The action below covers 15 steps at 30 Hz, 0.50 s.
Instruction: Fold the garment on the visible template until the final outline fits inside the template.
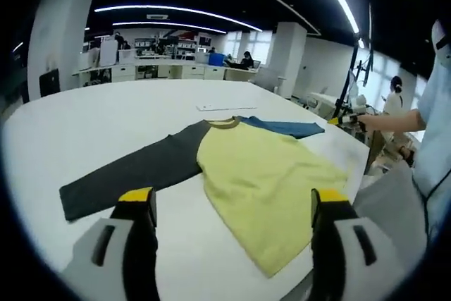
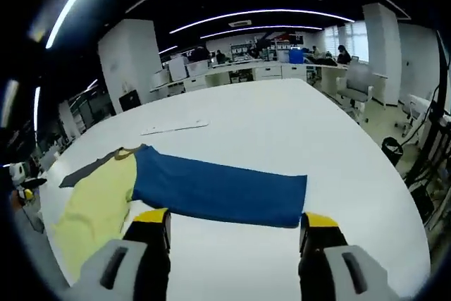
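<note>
The shirt [image 1: 261,174] lies flat on the white surface [image 1: 106,121]. The left gripper view shows its dark sleeve [image 1: 130,170]; the right gripper view shows its blue sleeve [image 2: 218,192]. Both grippers' jaws stand apart, empty.

The left gripper [image 1: 234,209] hovers with its jaws spread wide, gripping nothing. The right gripper [image 2: 234,225] hovers likewise, jaws apart and holding nothing.

No legible text, label, brand, number or sign appears in either the left gripper view or the right gripper view. The garment [image 1: 261,167] carries no readable print, and the far office furnishings are too small and blurred to yield any lettering.
</note>
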Each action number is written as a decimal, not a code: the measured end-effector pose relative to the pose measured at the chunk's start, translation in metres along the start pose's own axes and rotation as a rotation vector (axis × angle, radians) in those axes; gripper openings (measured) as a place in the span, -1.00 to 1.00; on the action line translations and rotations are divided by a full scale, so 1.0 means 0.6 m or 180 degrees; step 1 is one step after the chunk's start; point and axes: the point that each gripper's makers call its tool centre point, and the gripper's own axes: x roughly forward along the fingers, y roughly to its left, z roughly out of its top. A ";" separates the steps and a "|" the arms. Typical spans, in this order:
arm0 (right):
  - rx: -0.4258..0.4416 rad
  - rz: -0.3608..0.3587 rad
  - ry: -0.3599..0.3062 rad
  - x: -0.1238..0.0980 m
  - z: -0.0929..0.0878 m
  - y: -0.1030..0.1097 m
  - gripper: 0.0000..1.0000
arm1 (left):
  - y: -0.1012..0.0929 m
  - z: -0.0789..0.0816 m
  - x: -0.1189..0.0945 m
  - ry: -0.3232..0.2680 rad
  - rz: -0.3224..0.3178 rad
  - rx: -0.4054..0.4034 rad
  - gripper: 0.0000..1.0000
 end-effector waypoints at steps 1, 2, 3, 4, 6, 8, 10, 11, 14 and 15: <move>0.0077 -0.0014 -0.0015 0.003 0.002 -0.007 0.42 | -0.001 -0.003 0.000 0.0012 0.0007 -0.0019 0.73; 0.0110 -0.0012 -0.0026 0.005 0.003 -0.009 0.41 | -0.002 -0.004 -0.001 0.0012 0.0015 -0.0027 0.74; 0.0103 -0.0046 -0.0029 0.006 0.003 -0.013 0.39 | -0.004 -0.007 -0.002 0.0008 0.0023 -0.0027 0.73; 0.0084 -0.0073 -0.0026 0.008 0.004 -0.015 0.37 | -0.004 -0.009 -0.004 0.0014 0.0037 -0.0008 0.71; -0.0013 -0.0128 0.0013 0.011 0.002 -0.023 0.35 | -0.006 -0.012 -0.005 0.0005 0.0023 -0.0125 0.71; 0.0030 -0.0167 0.0018 0.016 0.003 -0.031 0.31 | -0.006 -0.015 -0.008 0.0011 0.0050 -0.0132 0.72; 0.0115 -0.0200 0.0014 0.020 0.003 -0.033 0.23 | -0.008 -0.017 -0.012 0.0012 0.0063 -0.0156 0.71; 0.0122 -0.0204 0.0018 0.022 0.002 -0.034 0.20 | -0.009 -0.018 -0.014 0.0005 0.0067 -0.0168 0.71; 0.0058 -0.0283 0.0150 0.032 -0.010 -0.040 0.18 | -0.010 -0.024 -0.019 0.0013 0.0094 -0.0216 0.69; 0.0046 -0.0312 0.0187 0.034 -0.013 -0.044 0.16 | -0.011 -0.027 -0.021 0.0021 0.0111 -0.0214 0.69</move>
